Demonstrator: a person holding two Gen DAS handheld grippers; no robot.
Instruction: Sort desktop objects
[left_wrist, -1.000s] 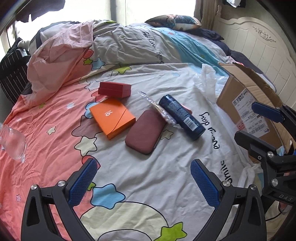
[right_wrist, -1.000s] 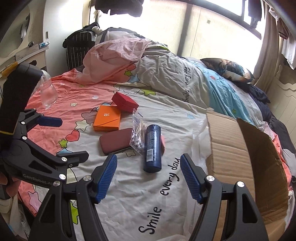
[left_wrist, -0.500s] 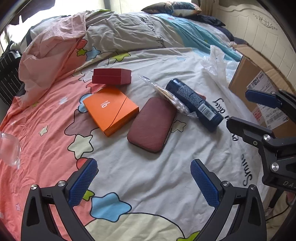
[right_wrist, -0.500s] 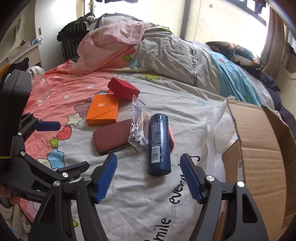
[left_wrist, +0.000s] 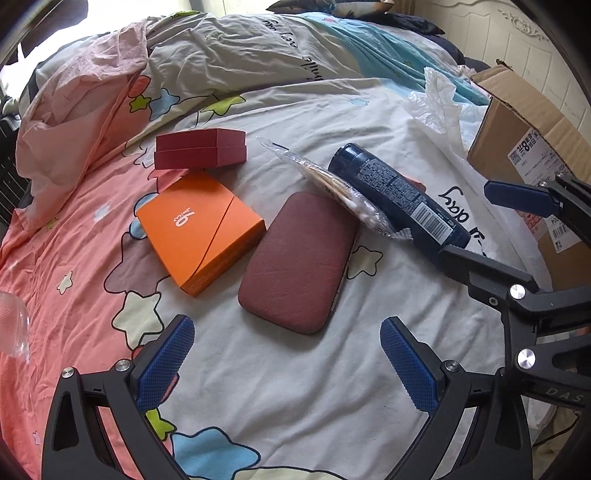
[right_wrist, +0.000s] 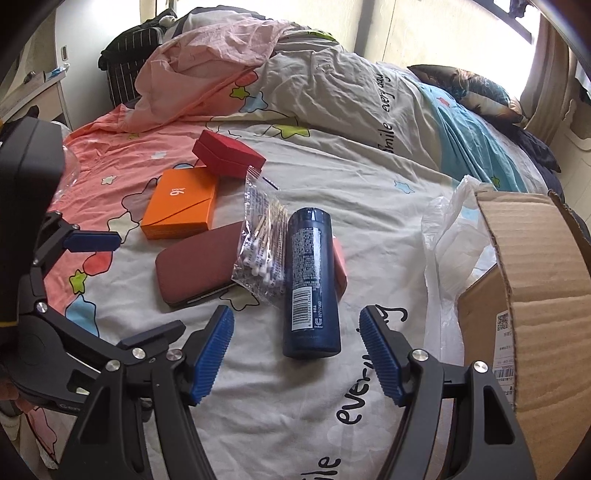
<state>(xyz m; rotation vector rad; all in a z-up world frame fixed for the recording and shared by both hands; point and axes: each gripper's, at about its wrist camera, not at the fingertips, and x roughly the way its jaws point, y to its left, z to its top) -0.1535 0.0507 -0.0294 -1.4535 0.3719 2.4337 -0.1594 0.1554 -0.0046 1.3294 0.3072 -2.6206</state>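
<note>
Tools (left_wrist: 287, 363) lower (both open); bottle (right_wrist: 312, 280) nearer

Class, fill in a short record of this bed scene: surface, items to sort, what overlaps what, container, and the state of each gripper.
surface: bedspread
items: red box; orange box; maroon case; cotton swab bag; blue bottle
overlap: cotton swab bag lies partly on maroon case and against blue bottle
container: cardboard box, at the right
left gripper: open, empty
right gripper: open, empty, blue bottle just ahead
</note>
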